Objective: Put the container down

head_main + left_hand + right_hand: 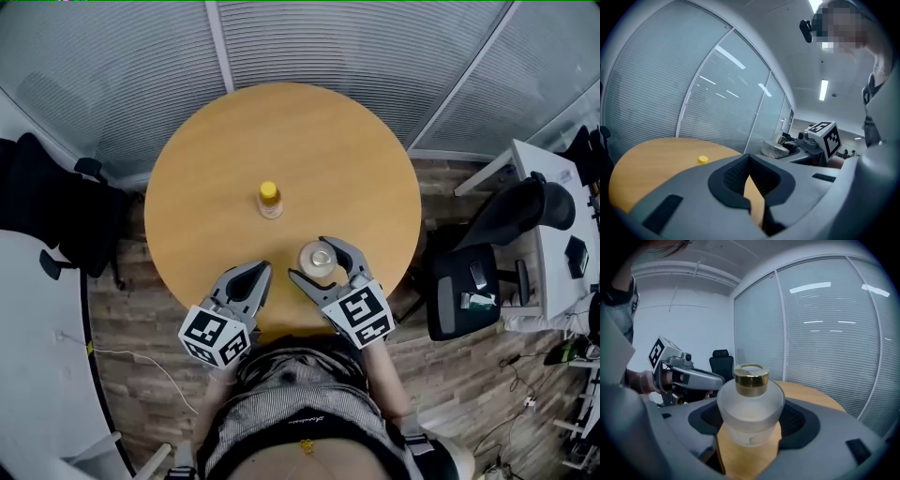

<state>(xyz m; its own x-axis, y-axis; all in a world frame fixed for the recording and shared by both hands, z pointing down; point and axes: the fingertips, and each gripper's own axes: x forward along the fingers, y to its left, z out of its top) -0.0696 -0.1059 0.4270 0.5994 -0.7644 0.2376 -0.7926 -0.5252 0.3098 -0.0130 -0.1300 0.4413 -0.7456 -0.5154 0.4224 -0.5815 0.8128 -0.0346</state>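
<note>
Round wooden table (pixel 206 187) holds one yellow-capped bottle (pixel 270 199) at its centre. One frosted, gold-capped container (pixel 318 260) is nearer the person, clamped by the right gripper (pixel 307 257) — left gripper (pixel 260 272) pinched together, empty.

Frosted white container (pixel 749 413), gold cap (pixel 751 379), tan table (pixel 281 141)

round wooden table (pixel 206 187) with yellow-capped bottle (pixel 270 200)

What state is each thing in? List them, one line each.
jar: capped, upright, clamped in the right claw.
right claw: shut on the jar.
left claw: shut, empty.
bottle: capped, upright on the table, apart from both claws.
</note>
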